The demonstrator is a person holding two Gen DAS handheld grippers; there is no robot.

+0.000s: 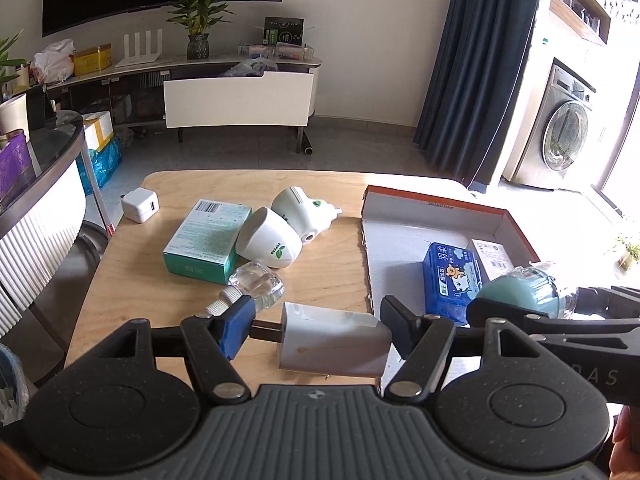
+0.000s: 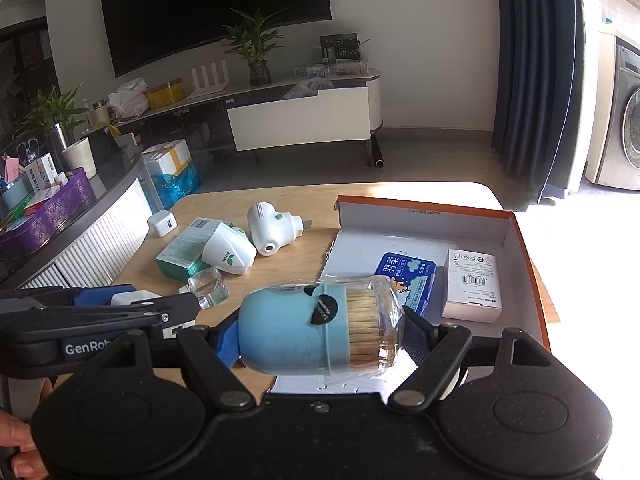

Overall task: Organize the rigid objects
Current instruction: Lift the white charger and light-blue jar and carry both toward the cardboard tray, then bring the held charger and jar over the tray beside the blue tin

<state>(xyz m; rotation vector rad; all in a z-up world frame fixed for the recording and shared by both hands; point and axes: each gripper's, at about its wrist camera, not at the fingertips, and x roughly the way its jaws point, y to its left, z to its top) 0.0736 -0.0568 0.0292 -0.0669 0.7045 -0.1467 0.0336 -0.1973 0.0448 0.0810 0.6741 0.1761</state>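
My left gripper [image 1: 318, 326] is shut on a white plug adapter [image 1: 334, 340], held sideways just above the wooden table [image 1: 132, 280], left of the box. My right gripper [image 2: 320, 338] is shut on a blue toothpick jar [image 2: 316, 328], held sideways over the near part of the orange-rimmed cardboard box [image 2: 524, 248]. The jar also shows in the left wrist view [image 1: 520, 292]. In the box lie a blue tissue pack [image 2: 404, 270] and a small white carton [image 2: 472, 286].
On the table left of the box lie a green carton [image 1: 204, 240], two white plug-in devices [image 1: 268, 240] [image 1: 300, 210], a clear glass bottle [image 1: 252, 286] and a white USB charger [image 1: 140, 204]. A dark counter [image 2: 80, 208] stands at the left.
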